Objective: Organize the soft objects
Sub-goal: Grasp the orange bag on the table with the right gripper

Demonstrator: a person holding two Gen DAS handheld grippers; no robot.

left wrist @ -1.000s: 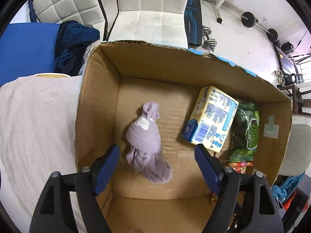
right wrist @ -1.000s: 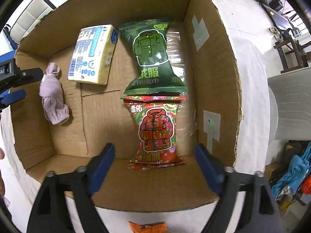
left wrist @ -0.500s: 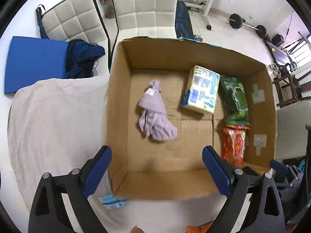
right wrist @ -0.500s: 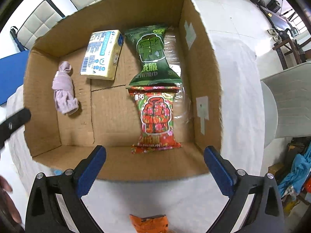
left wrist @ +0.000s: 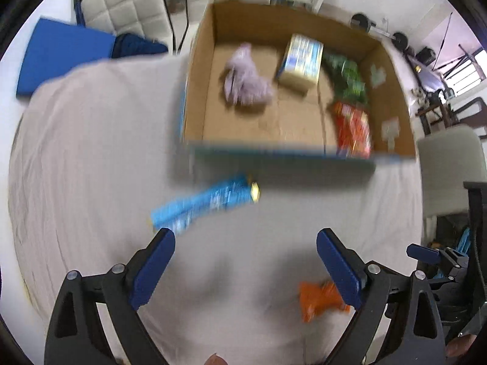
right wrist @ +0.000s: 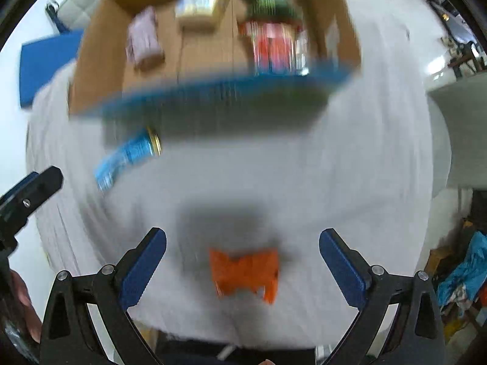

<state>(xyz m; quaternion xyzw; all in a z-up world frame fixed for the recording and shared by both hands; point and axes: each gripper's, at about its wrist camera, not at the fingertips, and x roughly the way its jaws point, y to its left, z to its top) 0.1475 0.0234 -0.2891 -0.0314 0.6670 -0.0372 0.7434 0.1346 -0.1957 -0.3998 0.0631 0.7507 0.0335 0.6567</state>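
The cardboard box (left wrist: 197, 97) sits on the cloth-covered desk (left wrist: 91, 152) and holds a crumpled lilac sock (left wrist: 246, 82), a yellow pack (left wrist: 301, 60), a green packet (left wrist: 348, 80) and a red packet (left wrist: 354, 127). Outside it lie a blue wrapper (left wrist: 204, 203) and an orange pouch (right wrist: 243, 270). Left hand-held gripper (left wrist: 245, 261) and right hand-held gripper (right wrist: 243, 261) both hang spread wide, empty.

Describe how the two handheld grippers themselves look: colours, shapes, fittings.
Both match. The left gripper and right gripper each have two black, angular arms with triangular cut-outs and silver screw heads. Each arm ends in a flat, dark blue finger pad; the pads' inner faces look finely ribbed. No cables or markings are visible. Bare fingertips show at the frame edges; no sleeves.
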